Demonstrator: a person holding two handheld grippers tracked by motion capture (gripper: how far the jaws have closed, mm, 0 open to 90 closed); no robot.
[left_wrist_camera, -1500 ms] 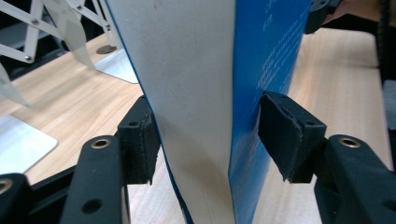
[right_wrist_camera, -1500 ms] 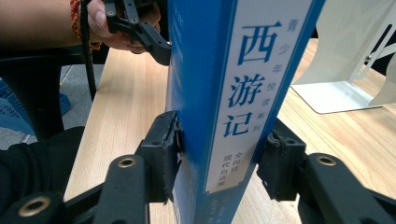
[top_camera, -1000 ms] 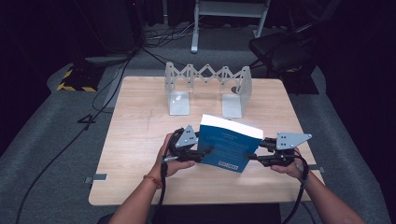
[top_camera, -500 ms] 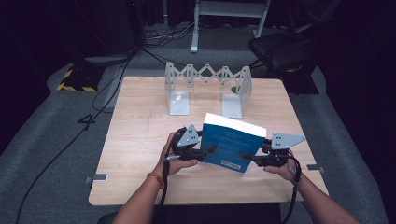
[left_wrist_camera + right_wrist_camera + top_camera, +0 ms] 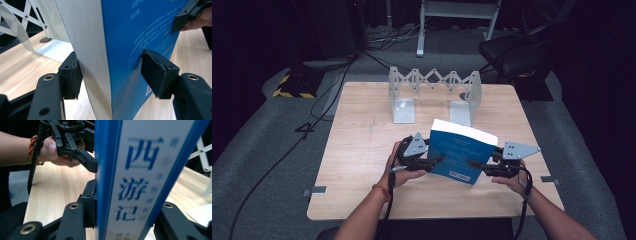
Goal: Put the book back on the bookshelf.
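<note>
book [image 5: 461, 153] upright near the tabletop's [image 5: 362, 150] front edge, clamped from both sides: left gripper [image 5: 432, 161] on the page edge, right gripper [image 5: 476, 164] on the spine. risk: left pads [image 5: 72, 75] look barely seated; book could twist or tip short of the rack [image 5: 434, 95].

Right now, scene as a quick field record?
held: blue book, upright, tilted, above the table
left tongs: shut on book's page edge, one pad on the blue cover
right tongs: shut on book's spine side
behind: white folding rack, nothing in it
book in rack: not yet
</note>
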